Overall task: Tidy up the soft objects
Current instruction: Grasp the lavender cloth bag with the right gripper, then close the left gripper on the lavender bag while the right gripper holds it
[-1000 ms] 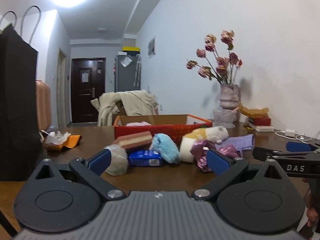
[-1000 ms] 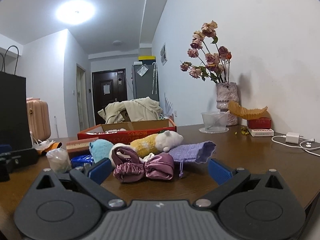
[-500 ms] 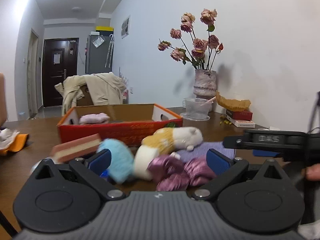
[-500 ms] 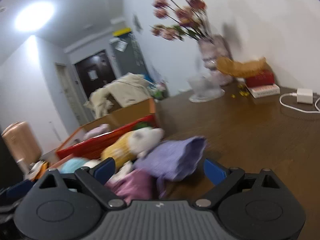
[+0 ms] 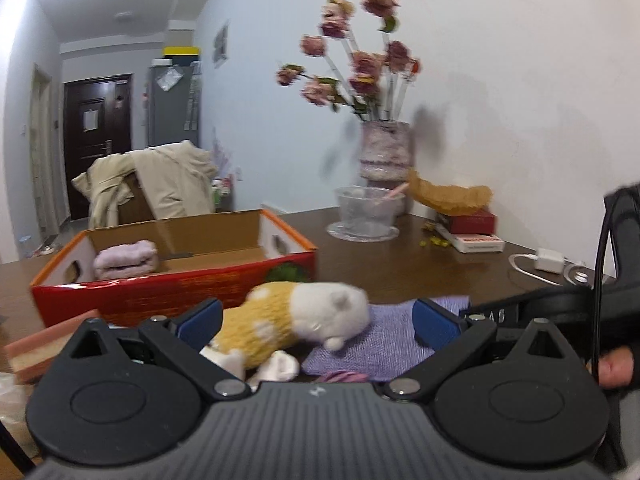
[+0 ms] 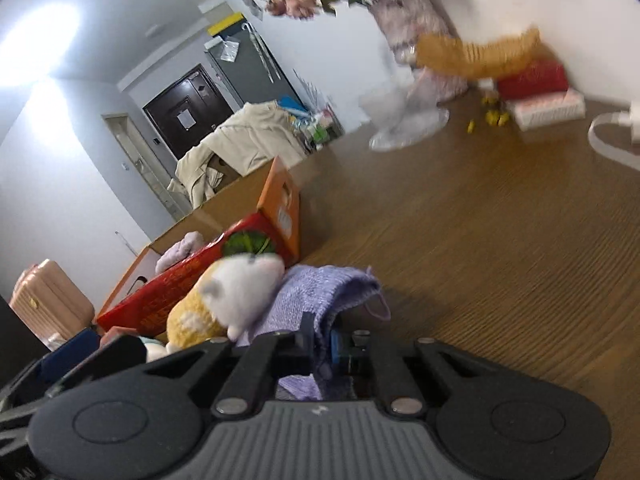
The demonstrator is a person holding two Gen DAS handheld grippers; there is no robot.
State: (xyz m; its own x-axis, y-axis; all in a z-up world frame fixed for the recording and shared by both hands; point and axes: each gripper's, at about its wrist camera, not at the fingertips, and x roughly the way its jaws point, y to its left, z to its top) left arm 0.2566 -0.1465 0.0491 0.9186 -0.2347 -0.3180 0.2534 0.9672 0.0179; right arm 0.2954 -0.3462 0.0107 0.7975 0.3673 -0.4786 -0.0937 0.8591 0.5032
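Right claw has just been closing and is now clamped on the near edge of the lilac knitted cloth pouch, a fold of knit pinched between its pads. Left claw stands wide apart, holding nothing, with the yellow-and-white plush hamster toy lying between its fingers, its head resting on the pouch's left side. From the right wrist, the hamster sits at about ten o'clock of the pinch.

Beyond both, at about eleven o'clock in the left wrist view, stands the red-and-orange cardboard box, open-topped, with a folded pale lilac towel already inside. Farther back on the brown wooden bench are a clear plastic bowl and a vase of dried pink roses.

To do this well, I judge the pouch should be drawn out low and slowly from under the hamster's head, so the toy does not roll. The thin pinch may slip; lift only once the cloth hangs free, then carry it over the box wall before letting go.
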